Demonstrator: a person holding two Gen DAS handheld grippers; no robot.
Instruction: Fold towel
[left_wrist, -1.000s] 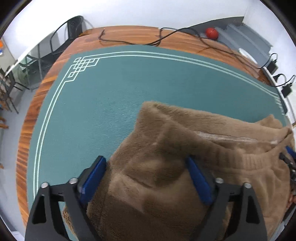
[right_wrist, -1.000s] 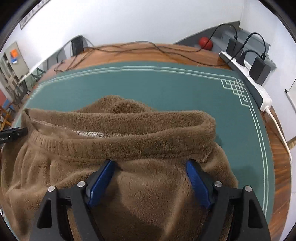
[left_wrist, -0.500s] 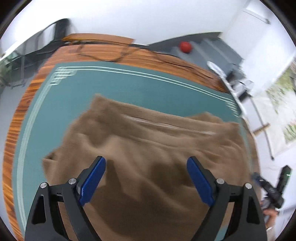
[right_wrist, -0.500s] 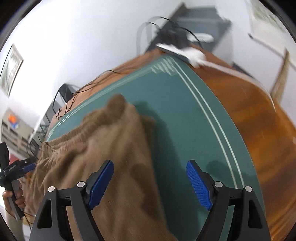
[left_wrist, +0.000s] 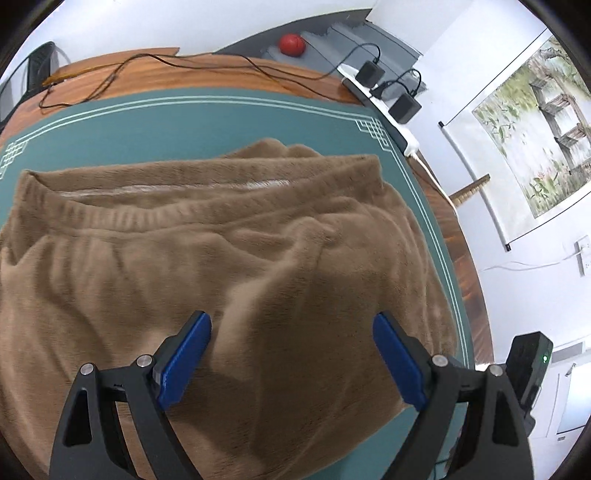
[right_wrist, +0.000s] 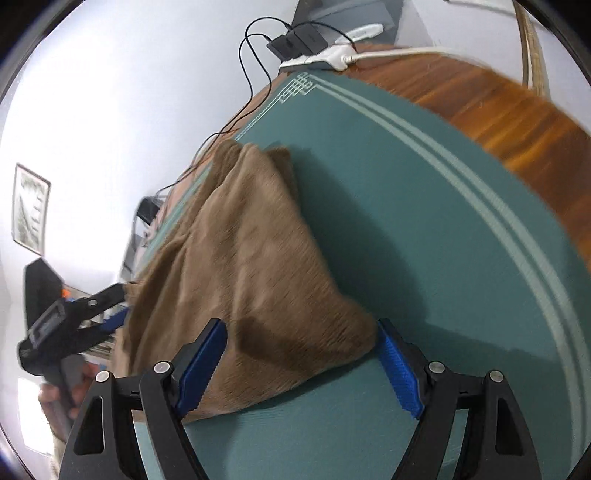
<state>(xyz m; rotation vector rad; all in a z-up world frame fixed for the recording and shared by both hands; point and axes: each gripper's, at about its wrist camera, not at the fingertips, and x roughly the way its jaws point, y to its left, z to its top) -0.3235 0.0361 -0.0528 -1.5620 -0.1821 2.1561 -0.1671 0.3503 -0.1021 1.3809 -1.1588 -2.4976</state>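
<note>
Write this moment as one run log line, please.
towel: flat on green mat | left tongs: open, above towel | right tongs: open, at towel corner | fold: unfinished

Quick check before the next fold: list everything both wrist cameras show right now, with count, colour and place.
towel: one, brown, rumpled, covering most of the mat
mat: one, teal with white border lines, on the table
table: one, reddish wood, showing around the mat
ball: one, red, beyond the table's far edge
power strip: one, white, at the table's far right corner
adapters: two, black, plugged into the strip
cable: thin, black, trailing over the table's far side
scroll painting: one, green landscape, on the right wall
framed picture: one, on the left wall
left gripper: black with blue pads, open above the towel
right gripper: black with blue pads, open, straddling a towel corner
hand: one, blurred, on the left gripper's handle
</note>
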